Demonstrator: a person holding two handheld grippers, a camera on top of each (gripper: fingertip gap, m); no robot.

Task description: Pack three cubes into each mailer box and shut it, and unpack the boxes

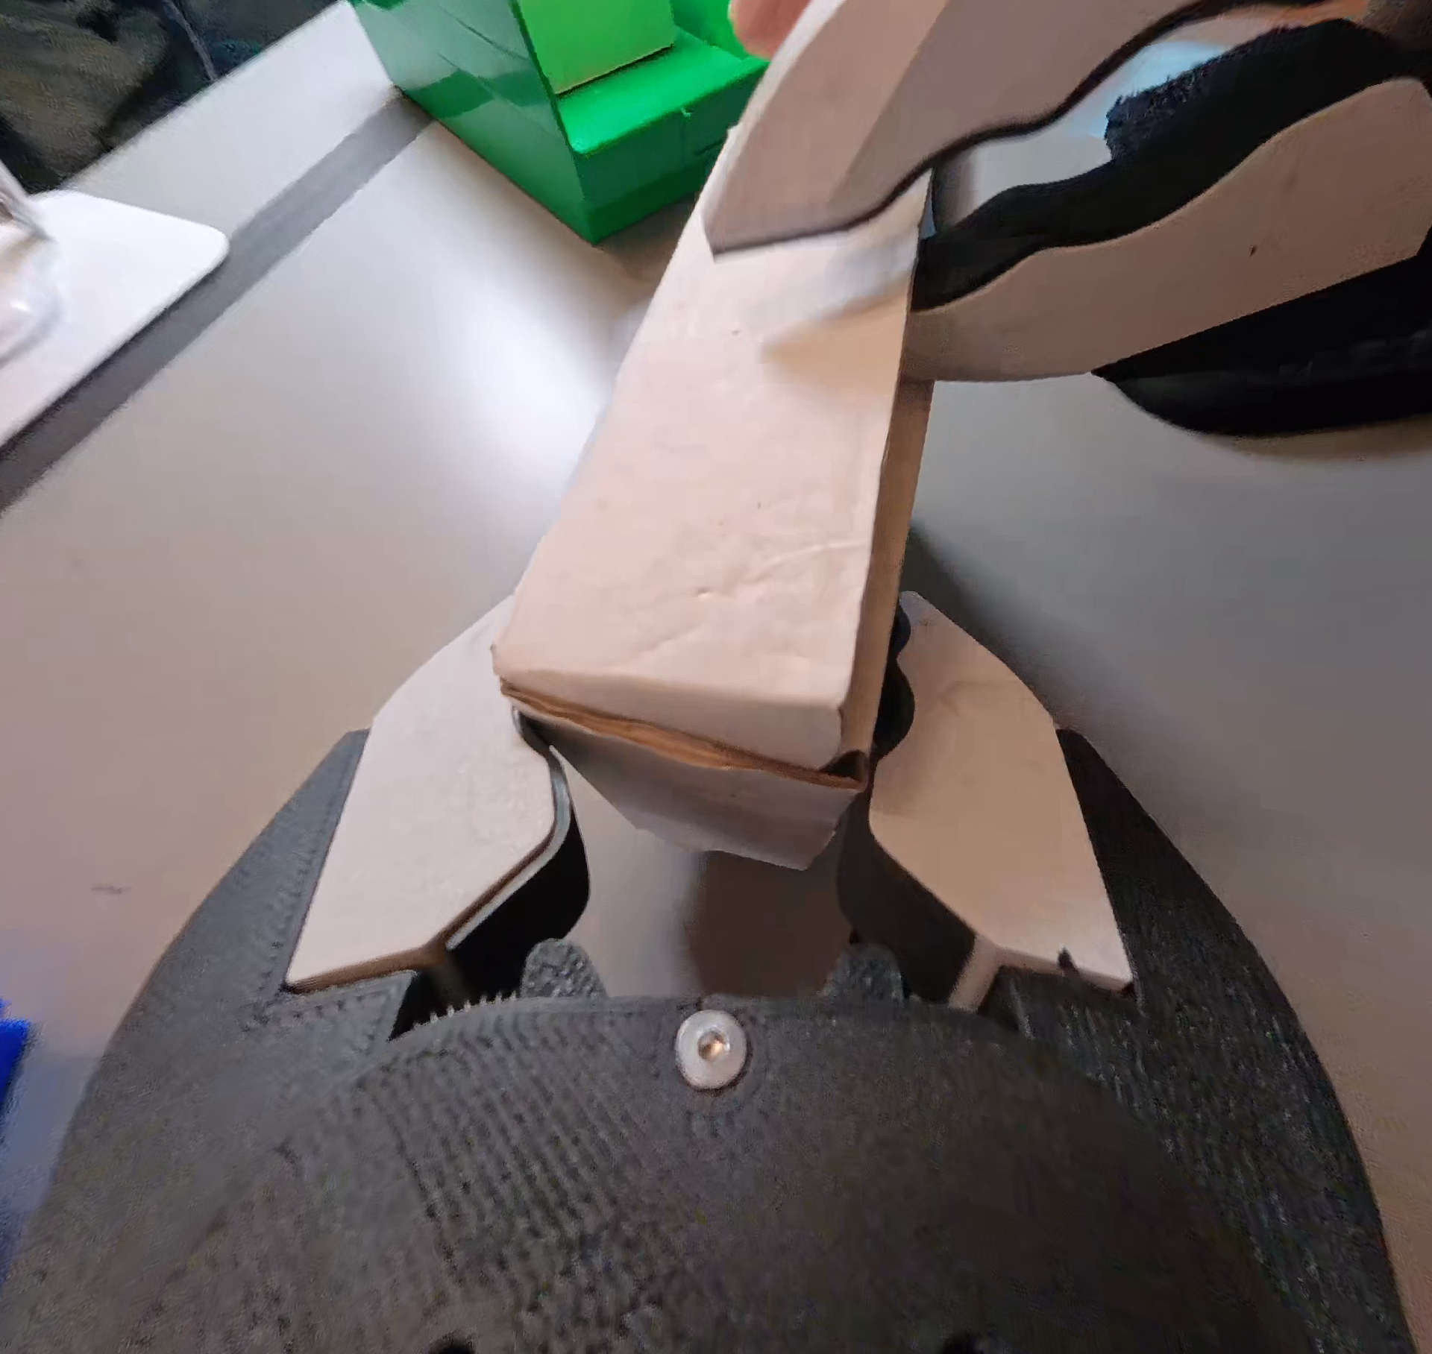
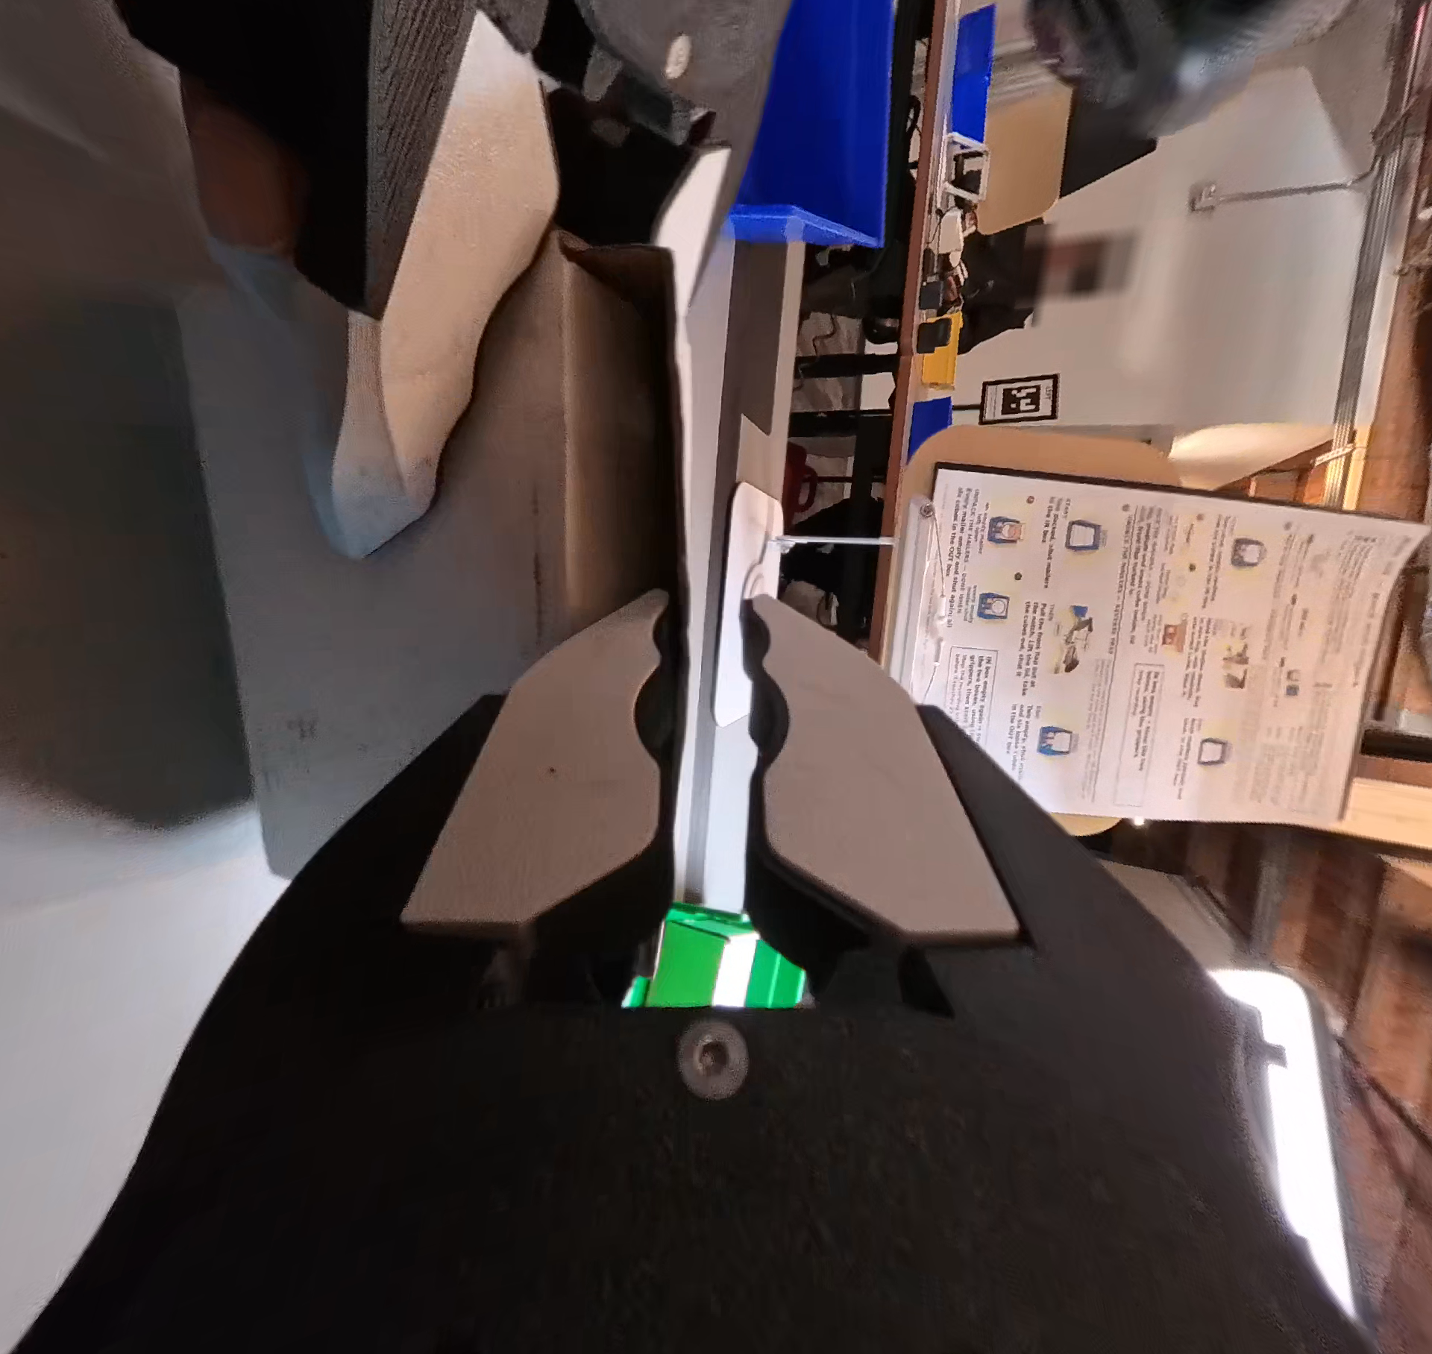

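Note:
A white mailer box point(image 1: 736, 503) is held in the air between both grippers, above the grey table point(image 1: 310, 542). My left gripper point(image 1: 709, 620) is shut on the box's near end, one finger on each side. My right gripper point(image 1: 821, 263) comes in from the upper right and is closed on the thin card flap at the box's far end. In the right wrist view the flap edge point(image 2: 682, 465) runs between the fingers of my right gripper point(image 2: 711, 604), against the left one. The box body point(image 2: 589, 426) and the left gripper's fingers point(image 2: 442, 271) lie beyond. No cubes show.
A green bin point(image 1: 542, 77) with white boxes point(image 1: 589, 39) in it stands at the back of the table and also shows in the right wrist view point(image 2: 721, 960). A white stand base point(image 1: 101, 271) is at the left. A blue bin point(image 2: 821, 116) and a printed sheet point(image 2: 1162, 658) are farther off.

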